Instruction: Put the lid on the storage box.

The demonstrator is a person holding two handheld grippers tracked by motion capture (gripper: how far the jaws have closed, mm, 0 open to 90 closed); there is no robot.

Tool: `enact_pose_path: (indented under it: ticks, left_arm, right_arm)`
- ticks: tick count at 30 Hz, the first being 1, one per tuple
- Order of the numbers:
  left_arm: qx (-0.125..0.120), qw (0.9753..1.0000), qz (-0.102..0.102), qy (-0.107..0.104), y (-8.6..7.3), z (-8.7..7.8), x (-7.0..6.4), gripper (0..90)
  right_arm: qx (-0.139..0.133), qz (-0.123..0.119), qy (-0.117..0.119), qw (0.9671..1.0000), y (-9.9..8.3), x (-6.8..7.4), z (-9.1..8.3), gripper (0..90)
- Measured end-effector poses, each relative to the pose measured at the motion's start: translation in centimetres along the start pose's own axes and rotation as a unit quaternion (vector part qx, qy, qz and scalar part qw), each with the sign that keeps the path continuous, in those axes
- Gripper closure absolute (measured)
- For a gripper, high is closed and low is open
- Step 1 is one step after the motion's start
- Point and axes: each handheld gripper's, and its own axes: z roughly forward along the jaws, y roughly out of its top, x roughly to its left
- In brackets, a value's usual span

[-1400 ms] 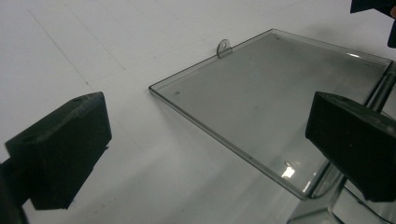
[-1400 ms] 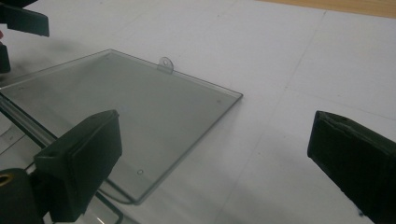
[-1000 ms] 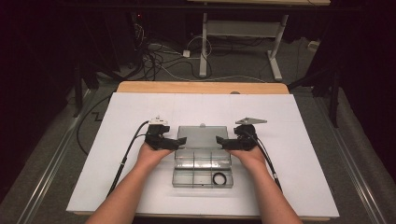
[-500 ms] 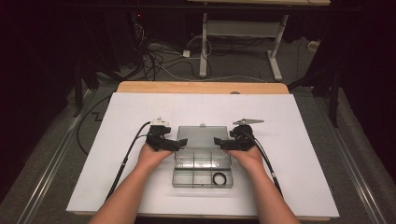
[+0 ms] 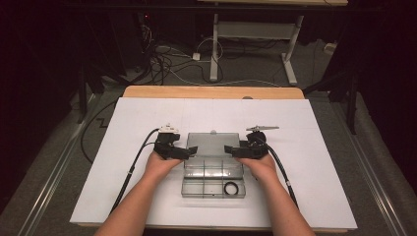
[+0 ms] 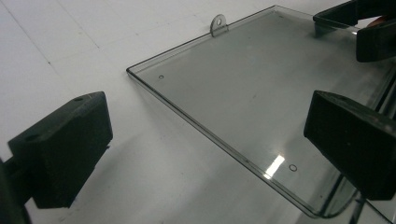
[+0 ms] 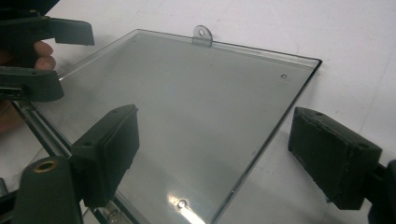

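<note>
Clear plastic compartment box [image 5: 213, 178] sits at centre of white surface [image 5: 314, 162], lid [image 5: 213, 143] swung open & lying flat on the far side. Black ring [image 5: 230, 188] in the near right compartment; other compartments too hard to read.

Left gripper [image 5: 183, 152] at lid's left edge, right gripper [image 5: 232, 149] at lid's right edge, facing each other across it, one hand behind each.

Left gripper view: jaws spread wide, nothing between them. One jaw over bare surface just beside the lid [image 6: 261, 88], the other over the lid near the hinge side; lid edge runs between the two. Contact w/ lid: can't tell. Small hang tab [image 6: 217, 23] on far lid edge. Right gripper [image 6: 359, 28] at top right corner over lid.

Right gripper view: jaws also wide apart, holding nothing. One over the lid [image 7: 196, 107], the other off its edge above the surface. Left gripper [image 7: 44, 56] at upper left, jaws apart, a fingertip visible behind it.
</note>
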Motion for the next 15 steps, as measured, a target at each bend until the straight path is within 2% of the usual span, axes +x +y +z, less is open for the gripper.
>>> enact_pose_path:
  ticks: [5,15]
  left_arm:
    - [-0.001,1.0000,0.000,0.001,-0.01,0.00,-0.04,0.5]
    - [0.000,1.0000,0.000,0.001,0.00,0.00,-0.02,0.5]
  right_arm:
    - [0.003,0.013,0.007,0.9999,-0.06,-0.12,0.03,17.2]
    - [0.008,0.023,0.014,0.9996,-0.10,-0.11,-0.09,20.2]
